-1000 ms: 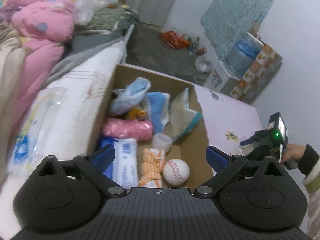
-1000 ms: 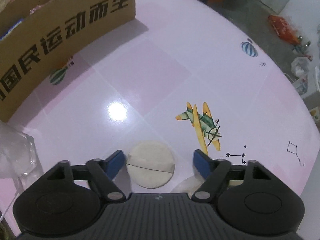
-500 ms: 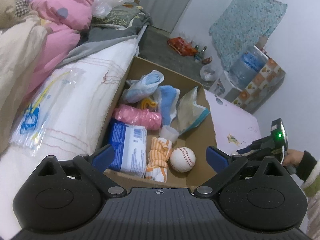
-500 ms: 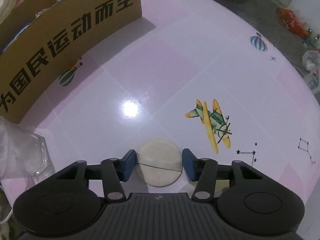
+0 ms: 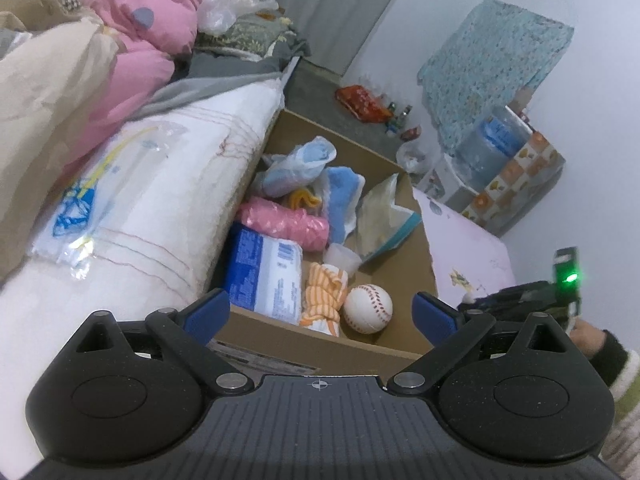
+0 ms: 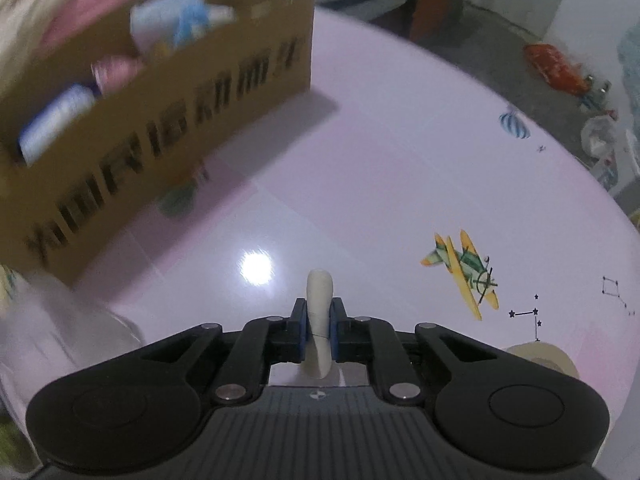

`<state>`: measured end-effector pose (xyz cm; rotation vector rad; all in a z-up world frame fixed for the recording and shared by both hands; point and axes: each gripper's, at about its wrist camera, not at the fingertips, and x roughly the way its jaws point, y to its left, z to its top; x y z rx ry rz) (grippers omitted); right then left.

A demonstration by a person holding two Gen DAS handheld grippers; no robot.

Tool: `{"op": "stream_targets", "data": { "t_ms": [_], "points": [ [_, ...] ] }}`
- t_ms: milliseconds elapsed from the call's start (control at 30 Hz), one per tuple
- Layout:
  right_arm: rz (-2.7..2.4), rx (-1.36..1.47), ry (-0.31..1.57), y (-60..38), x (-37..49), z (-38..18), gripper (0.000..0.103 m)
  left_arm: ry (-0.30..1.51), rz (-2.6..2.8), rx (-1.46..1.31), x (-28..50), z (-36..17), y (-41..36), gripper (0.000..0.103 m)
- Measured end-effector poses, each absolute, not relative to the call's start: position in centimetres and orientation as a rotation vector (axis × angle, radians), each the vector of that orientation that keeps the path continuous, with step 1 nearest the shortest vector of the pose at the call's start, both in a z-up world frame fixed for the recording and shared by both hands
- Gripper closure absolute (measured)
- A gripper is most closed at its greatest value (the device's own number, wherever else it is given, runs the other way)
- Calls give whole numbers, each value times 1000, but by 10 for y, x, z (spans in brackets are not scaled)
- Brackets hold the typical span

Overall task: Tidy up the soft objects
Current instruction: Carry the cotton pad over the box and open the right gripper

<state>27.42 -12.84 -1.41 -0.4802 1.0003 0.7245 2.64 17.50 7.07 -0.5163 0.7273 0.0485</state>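
Note:
My right gripper (image 6: 319, 330) is shut on a cream round pad (image 6: 319, 300), squeezed thin and folded upright between the blue pads, lifted off the pink table (image 6: 400, 168). A second cream pad (image 6: 544, 354) lies on the table at the lower right. The cardboard box (image 6: 168, 120) stands to the upper left, blurred. In the left wrist view my left gripper (image 5: 322, 314) hangs open above the near wall of the box (image 5: 320, 344), which holds a baseball (image 5: 368, 309), an orange striped cloth (image 5: 324, 300), a blue-white pack (image 5: 262, 276), a pink roll (image 5: 286, 224) and blue cloths (image 5: 344, 192).
A white mattress (image 5: 152, 200) with pink bedding (image 5: 136, 40) borders the box on the left. A crumpled clear plastic bag (image 6: 48, 320) lies at the table's left edge. The other hand with its gripper (image 5: 532, 300) shows at the right. Floor clutter and a water jug (image 5: 488, 148) stand beyond.
My right gripper closed on the cream pad, folded it and lifted it off the table, tilting toward the box. My left gripper drew back, so the box's near wall came into view.

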Motion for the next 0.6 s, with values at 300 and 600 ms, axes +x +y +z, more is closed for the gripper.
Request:
{"op": "stream_targets", "data": {
  "t_ms": [300, 600],
  "points": [
    [968, -229, 805, -94, 218, 91, 103, 665, 33, -514, 9, 69, 188, 4],
    [1093, -408, 1006, 15, 205, 58, 103, 641, 34, -528, -2, 61, 203, 4]
  ]
}}
